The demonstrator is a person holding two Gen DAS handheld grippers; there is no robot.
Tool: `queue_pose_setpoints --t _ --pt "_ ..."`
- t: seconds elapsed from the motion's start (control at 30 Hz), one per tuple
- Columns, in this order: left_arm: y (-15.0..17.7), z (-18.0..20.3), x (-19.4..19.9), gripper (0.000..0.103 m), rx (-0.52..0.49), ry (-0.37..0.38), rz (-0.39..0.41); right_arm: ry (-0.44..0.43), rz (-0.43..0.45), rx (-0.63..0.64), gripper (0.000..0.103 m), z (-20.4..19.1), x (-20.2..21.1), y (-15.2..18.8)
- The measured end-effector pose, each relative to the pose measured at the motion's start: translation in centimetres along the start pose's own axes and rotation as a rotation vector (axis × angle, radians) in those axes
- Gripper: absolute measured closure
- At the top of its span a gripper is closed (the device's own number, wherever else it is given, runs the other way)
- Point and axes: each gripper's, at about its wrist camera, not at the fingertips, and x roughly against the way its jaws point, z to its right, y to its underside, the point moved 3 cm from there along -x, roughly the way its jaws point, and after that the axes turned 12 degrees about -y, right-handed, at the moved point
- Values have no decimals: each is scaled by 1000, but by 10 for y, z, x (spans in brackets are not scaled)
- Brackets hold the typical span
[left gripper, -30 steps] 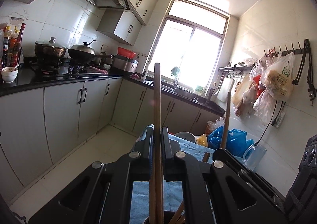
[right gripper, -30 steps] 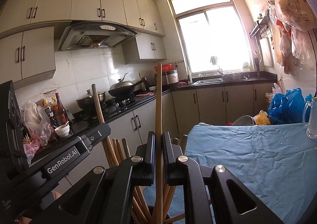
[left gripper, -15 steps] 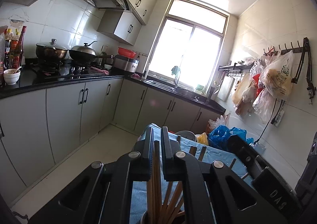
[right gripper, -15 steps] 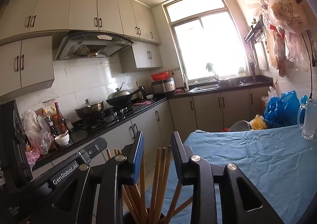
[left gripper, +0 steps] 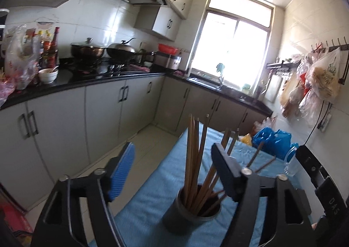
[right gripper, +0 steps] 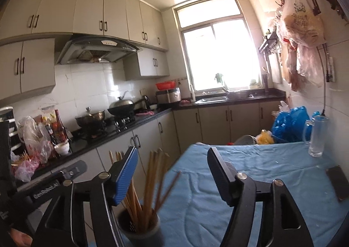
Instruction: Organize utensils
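A dark round holder (left gripper: 192, 212) stands on the blue tablecloth (left gripper: 152, 203) with several wooden chopsticks (left gripper: 193, 155) upright in it. My left gripper (left gripper: 173, 172) is just short of it, jaws opening wide; the chopsticks rise between the fingers without touching either pad. In the right wrist view the holder (right gripper: 139, 229) with its chopsticks (right gripper: 152, 185) sits low and left. My right gripper (right gripper: 172, 172) is also opening, with nothing pressed between its blue pads. The other gripper's black body (right gripper: 43, 188) shows at the left.
A clear glass jug (right gripper: 316, 135) and a dark phone (right gripper: 338, 181) lie on the blue tablecloth (right gripper: 261, 172) at the right. Blue plastic bags (right gripper: 290, 124) sit beyond the table's far edge. Counter with pots (left gripper: 87, 50) and cabinets runs along the left; bags hang on the right wall.
Both grippers held a chopstick upright a second ago; each let go, the chopsticks dropped into the holder, and both sets of jaws spread wide while drawing back.
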Motion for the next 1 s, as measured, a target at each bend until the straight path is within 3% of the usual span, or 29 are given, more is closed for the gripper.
queue_pose_setpoints --t 0.1,0.27,0.63,1.0 --pt "12 -1 17 16 -29 -50 11 16 -28 -1 26 6 16 11" --pt "23 7 46 0 -78 -139 98 39 -71 -31 24 16 40 32" --pt "37 32 66 0 -193 -208 129 71 -125 -93 22 33 66 58" --pt "48 43 64 0 -227 -207 107 103 -190 -129 21 42 67 79"
